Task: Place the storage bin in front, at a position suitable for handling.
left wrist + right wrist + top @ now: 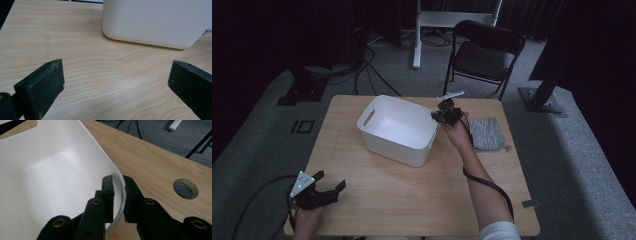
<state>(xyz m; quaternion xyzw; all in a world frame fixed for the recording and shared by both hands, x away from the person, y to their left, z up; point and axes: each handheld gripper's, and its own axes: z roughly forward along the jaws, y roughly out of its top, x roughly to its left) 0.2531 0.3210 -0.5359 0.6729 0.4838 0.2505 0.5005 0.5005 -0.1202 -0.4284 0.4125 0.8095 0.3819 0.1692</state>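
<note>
A: At the table's [412, 200] middle, the white bin's [399, 131] rim is pinched by the right gripper [446, 116]; a grey cloth [487, 134] lies just beside.

B: The left gripper [329, 190] is held wide apart near the front edge. A chair [484, 52] is seen behind, on grey carpet.

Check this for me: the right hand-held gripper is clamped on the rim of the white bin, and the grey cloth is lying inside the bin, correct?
Not quite. The cloth is not inside the bin; it lies on the table to the bin's right, as the high view shows. The rest holds: the right hand-held gripper is clamped on the bin's rim, one jaw inside the wall and one outside.
</note>
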